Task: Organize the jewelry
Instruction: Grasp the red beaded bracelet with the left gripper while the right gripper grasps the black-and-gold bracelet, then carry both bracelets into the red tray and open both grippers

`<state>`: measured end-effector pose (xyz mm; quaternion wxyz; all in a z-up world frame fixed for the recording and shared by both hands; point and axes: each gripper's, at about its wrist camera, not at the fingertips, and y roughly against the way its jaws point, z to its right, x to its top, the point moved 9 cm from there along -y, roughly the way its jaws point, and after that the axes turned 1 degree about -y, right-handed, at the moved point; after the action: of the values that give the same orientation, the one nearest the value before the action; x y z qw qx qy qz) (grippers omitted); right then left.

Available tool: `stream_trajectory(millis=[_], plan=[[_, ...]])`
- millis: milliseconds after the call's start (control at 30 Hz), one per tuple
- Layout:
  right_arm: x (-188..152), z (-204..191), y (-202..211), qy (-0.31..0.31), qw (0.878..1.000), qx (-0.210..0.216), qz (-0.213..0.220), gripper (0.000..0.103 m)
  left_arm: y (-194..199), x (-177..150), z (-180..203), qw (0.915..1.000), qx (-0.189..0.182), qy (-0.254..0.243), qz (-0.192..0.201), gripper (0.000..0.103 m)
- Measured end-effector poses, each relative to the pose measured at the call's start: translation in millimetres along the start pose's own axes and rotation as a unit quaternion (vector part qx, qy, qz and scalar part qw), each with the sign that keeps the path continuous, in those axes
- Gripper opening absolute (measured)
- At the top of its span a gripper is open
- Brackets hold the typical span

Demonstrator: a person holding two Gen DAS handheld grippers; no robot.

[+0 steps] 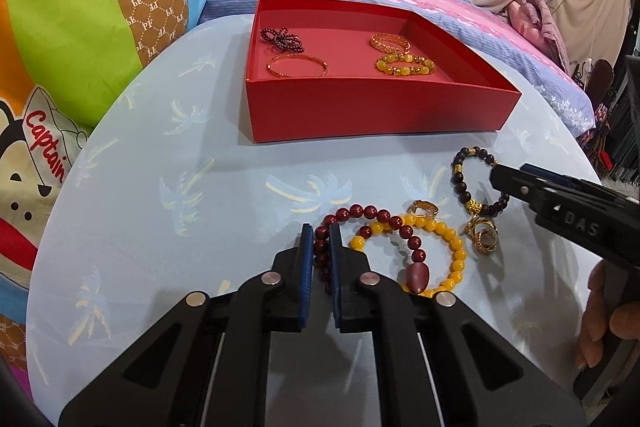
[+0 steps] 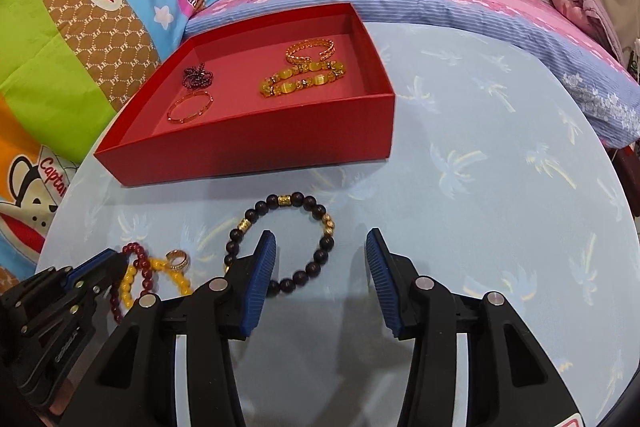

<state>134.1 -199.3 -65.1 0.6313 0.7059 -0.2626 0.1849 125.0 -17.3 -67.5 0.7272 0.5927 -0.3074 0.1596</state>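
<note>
In the left wrist view my left gripper (image 1: pixel 321 241) is shut on the near left arc of a dark red bead bracelet (image 1: pixel 368 211) that lies on the table. This bracelet crosses a yellow bead bracelet (image 1: pixel 454 251). A gold ring (image 1: pixel 423 207) and a cluster of gold rings (image 1: pixel 485 238) lie beside them. In the right wrist view my right gripper (image 2: pixel 321 257) stands open over a black bead bracelet (image 2: pixel 276 201) with gold beads. The bracelet's right arc lies between the fingers, and the pads do not press on it. My left gripper (image 2: pixel 102 265) shows at the lower left there.
A red open box (image 1: pixel 372 111) stands at the back of the round, palm-printed blue table (image 1: pixel 200 187). It holds a dark beaded piece (image 1: pixel 280 39), a thin bangle (image 1: pixel 296 67), a gold chain bracelet (image 1: pixel 390 43) and a yellow stone bracelet (image 1: pixel 404 65). Bedding and pillows lie behind the table.
</note>
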Motion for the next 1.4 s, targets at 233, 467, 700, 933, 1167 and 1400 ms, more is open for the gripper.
stream_trajectory(millis=[233,467,700,933,1167,1400], plan=[[2,-7,-8,0.033,0.999,-0.02,0.004,0.009,2,1,-1,0.9999,-0.012,0.01,-0.004,0.008],[-1,-5,3,0.015,1.0,-0.001,0.008,0.008,13,5,-2,0.9996,-0.023,0.018,-0.002,0.008],[7,0,37,0.003,0.999,0.005,0.034,0.008,35,16,4,0.9987,-0.046,0.02,0.009,0.008],[24,7,67,0.0,0.998,0.008,0.058,0.008,57,31,18,0.9975,-0.067,0.008,0.021,0.008],[46,12,82,-0.009,0.997,0.027,0.073,0.008,71,59,33,0.9961,-0.077,-0.013,0.041,0.008],[89,-1,88,0.012,0.994,0.036,0.099,0.008,82,119,52,0.991,-0.103,-0.033,0.08,0.008]])
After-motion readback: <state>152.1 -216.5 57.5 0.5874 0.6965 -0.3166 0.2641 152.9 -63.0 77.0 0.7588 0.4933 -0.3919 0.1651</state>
